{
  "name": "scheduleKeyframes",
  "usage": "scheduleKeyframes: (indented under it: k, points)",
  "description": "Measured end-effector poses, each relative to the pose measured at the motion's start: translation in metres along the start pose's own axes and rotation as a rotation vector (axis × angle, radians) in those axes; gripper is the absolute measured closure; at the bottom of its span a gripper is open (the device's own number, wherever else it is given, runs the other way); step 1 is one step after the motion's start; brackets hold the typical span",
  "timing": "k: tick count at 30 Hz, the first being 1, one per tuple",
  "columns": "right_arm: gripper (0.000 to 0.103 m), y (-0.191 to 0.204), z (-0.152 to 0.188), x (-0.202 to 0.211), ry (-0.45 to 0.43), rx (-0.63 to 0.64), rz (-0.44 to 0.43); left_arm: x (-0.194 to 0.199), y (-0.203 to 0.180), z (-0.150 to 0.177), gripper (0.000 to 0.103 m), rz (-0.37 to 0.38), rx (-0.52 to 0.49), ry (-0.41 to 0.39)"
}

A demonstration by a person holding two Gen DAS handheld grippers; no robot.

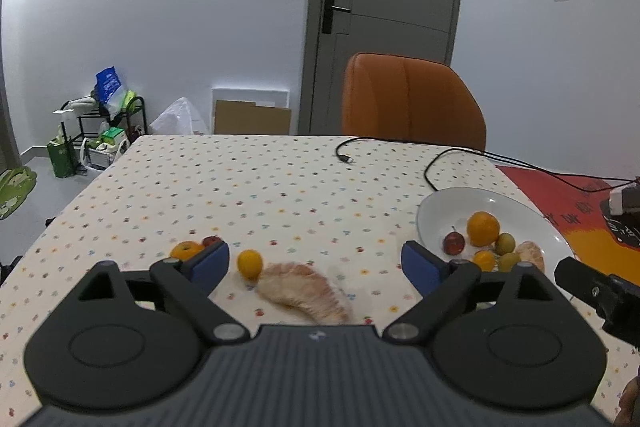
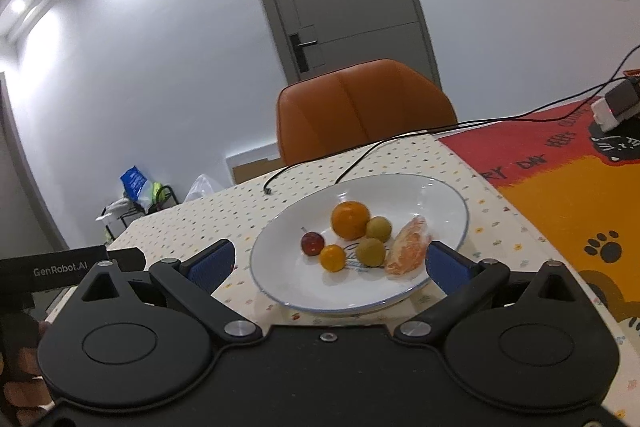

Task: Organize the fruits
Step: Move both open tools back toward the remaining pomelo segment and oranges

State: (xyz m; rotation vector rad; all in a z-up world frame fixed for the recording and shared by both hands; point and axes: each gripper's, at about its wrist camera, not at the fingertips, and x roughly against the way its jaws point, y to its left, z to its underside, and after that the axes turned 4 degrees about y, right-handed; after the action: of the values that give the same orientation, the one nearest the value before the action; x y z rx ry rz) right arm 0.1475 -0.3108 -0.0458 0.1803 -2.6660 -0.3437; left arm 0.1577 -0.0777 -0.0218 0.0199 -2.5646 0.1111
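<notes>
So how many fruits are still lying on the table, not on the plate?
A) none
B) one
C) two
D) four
D: a pomelo wedge, a small yellow fruit, an orange and a red fruit lie on the tablecloth, off the plate.

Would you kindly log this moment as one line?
left tool: open, over pomelo wedge | right tool: open, empty | plate: six fruits | tablecloth: four fruits loose
</notes>
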Motion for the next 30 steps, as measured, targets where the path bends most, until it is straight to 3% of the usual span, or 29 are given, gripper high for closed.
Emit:
scheduleKeyframes:
  k: [30]
  points:
    - [0.000,0.064,0.005,-0.007,0.064,0.120,-0.087,0.029,0.088,0.000,0.011,-0.070,0.091,0.016]
